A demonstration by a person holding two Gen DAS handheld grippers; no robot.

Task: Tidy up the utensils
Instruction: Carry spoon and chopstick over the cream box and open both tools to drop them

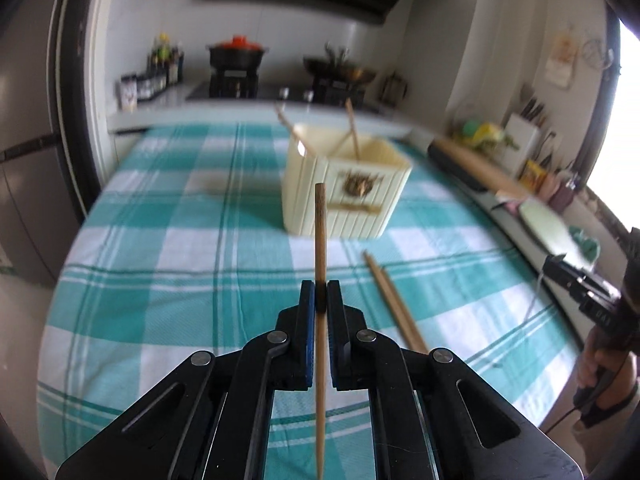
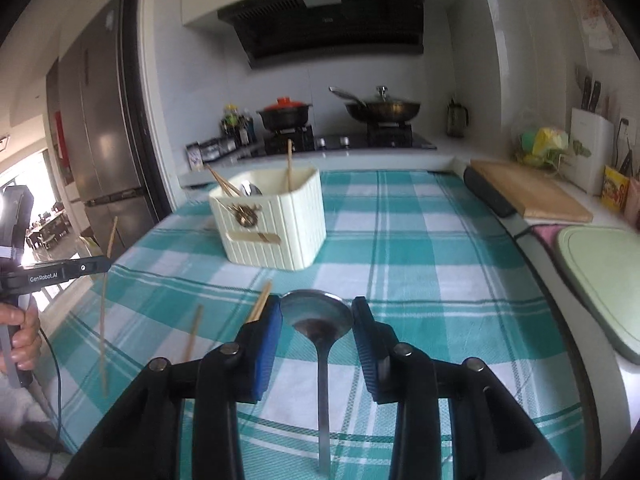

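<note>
Kitchen counters and a stove with two pans frame a table under a teal-and-white checked cloth (image 2: 420, 240), where a cream ribbed utensil holder (image 2: 276, 224) stands toward the far side. Inside the holder lean a few wooden chopsticks (image 2: 289, 166) and what looks like the bowl of a metal spoon, though that corner is too small to be sure of. The left gripper (image 1: 321, 300) is closed tight on a single chopstick (image 1: 320, 232), gripped near its middle so the stick runs straight ahead between the pads, its blunt end pointing at the holder and hanging above the cloth short of it. A chopstick like this is light, stiff and smooth, so a mid-length pinch should keep it from pivoting, while the narrow shaft could roll if the squeeze loosened. Two more chopsticks (image 1: 394, 300) lie side by side on the cloth just right of that gripper. The right gripper (image 2: 316, 316) stands wide open, holding nothing, with a metal spoon (image 2: 318, 320) lying on the cloth between its fingers, the bowl level with the fingertips and the handle running back toward the camera. The spoon is rigid, heavier than the sticks and probably slick; its thin handle seems the better place to pinch, since the rounded bowl would likely slip from flat pads.
</note>
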